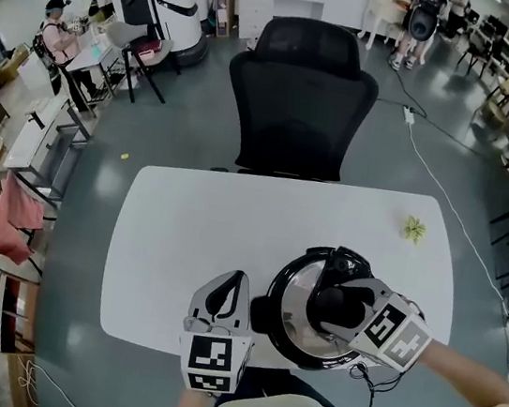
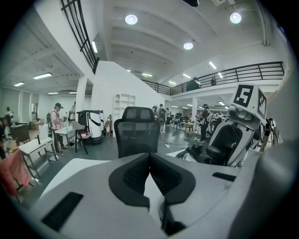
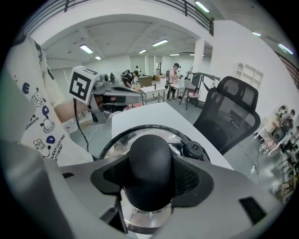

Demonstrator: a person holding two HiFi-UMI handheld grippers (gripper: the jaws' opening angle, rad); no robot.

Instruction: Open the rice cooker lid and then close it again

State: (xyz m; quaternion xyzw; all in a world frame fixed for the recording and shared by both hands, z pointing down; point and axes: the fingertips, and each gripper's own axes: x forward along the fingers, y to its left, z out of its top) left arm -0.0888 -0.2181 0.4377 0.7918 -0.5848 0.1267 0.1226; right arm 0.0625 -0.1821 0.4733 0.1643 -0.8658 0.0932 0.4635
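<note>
The rice cooker (image 1: 277, 339) stands at the near edge of the white table (image 1: 183, 235), with its steel lid (image 1: 295, 299) resting on top. The right gripper (image 3: 150, 177) has its jaws clamped round the lid's black knob (image 3: 150, 154), a pad pressing on each side. The left gripper (image 2: 149, 156) hangs just beside the cooker, jaws together with nothing between them

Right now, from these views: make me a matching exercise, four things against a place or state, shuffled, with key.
Things:
1. left gripper
2. right gripper
3. green object
4. office chair

Place or state:
A. on the floor beyond the table
B. closed on the rice cooker's lid knob
C. jaws together, nothing between them
D. lying on the table, far right part in the head view

Pairs: 1-C, 2-B, 3-D, 4-A
</note>
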